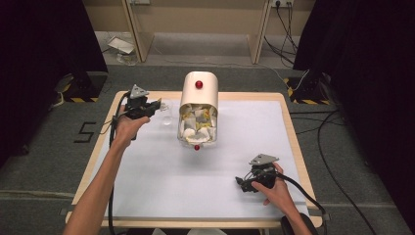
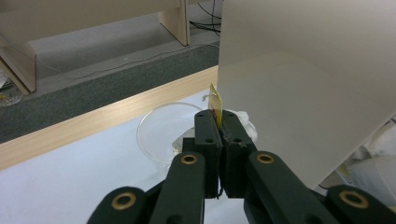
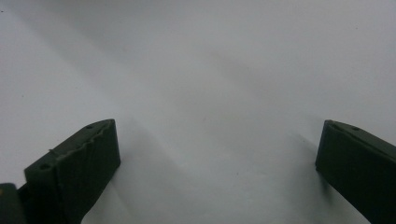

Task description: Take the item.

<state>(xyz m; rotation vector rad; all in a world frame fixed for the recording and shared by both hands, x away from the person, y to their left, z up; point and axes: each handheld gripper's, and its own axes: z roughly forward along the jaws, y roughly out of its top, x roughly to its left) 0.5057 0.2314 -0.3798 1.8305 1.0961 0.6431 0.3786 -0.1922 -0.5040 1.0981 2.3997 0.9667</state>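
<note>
The left tool [image 2: 219, 122] pinches a small yellow tea-bag tag [image 2: 215, 103] above a clear glass bowl [image 2: 159, 133]; the right tool [image 3: 217, 154] gapes wide over the white counter [image 3: 210, 70].

The left tongs [image 1: 155, 105] are held by the left hand [image 1: 128, 128] at the far left of the bench, with the forearm stretched forward from the near edge. Their jaws are seen pressed together in the left gripper view, with a thin yellow tag pinched between the tips. The right tongs [image 1: 241, 183] are held low by the right hand [image 1: 276, 190] near the front right. Their jaws are spread wide apart in the right gripper view.
</note>
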